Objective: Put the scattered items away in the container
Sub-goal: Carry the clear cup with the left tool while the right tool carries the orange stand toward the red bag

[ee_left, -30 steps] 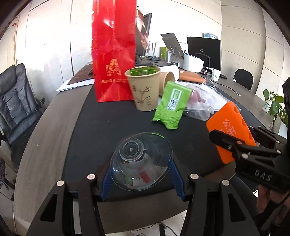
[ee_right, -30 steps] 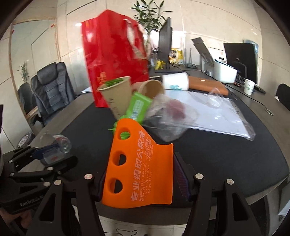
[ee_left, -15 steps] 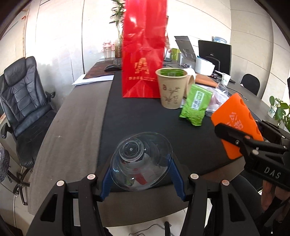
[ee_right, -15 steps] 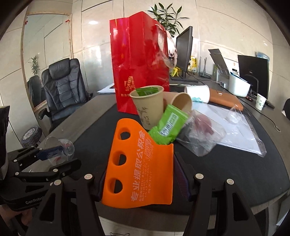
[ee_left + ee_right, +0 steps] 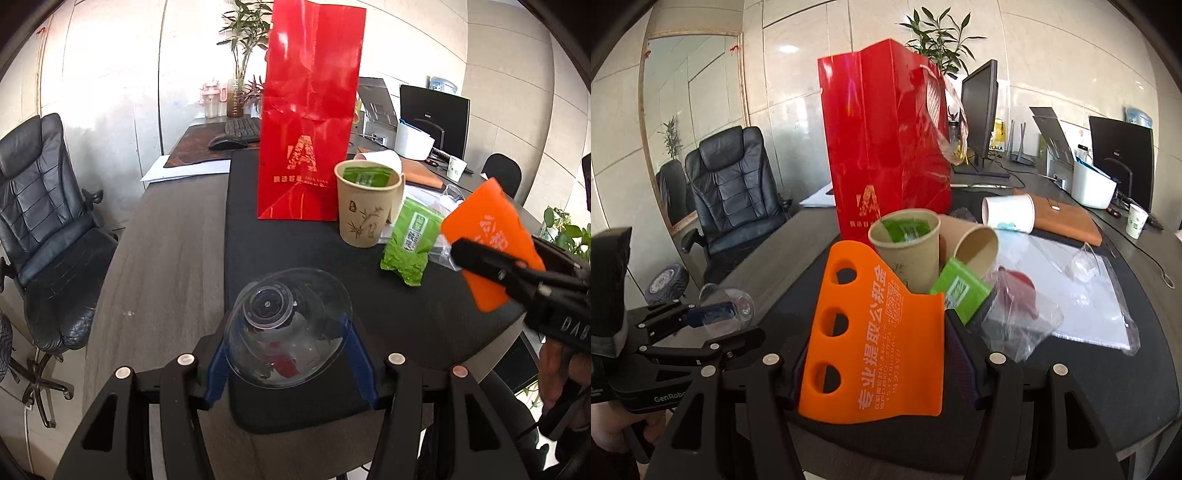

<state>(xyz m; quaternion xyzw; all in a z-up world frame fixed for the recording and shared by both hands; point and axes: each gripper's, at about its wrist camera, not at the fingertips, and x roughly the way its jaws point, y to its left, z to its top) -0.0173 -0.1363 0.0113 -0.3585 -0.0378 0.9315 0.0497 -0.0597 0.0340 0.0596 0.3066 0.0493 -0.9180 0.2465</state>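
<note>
Right wrist: orange card (image 5: 875,332) upright, lengthwise vert.

Both grippers, left gripper (image 5: 288,354) and right gripper (image 5: 875,354), seemingly higher, now nearer the red bag (image 5: 310,110).

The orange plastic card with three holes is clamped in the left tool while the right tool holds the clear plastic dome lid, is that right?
Not quite: the sides are swapped. The orange plastic card with three holes is clamped in the right tool, as the right wrist view shows, and the clear plastic dome lid sits in the left tool, as the left wrist view shows.
</note>
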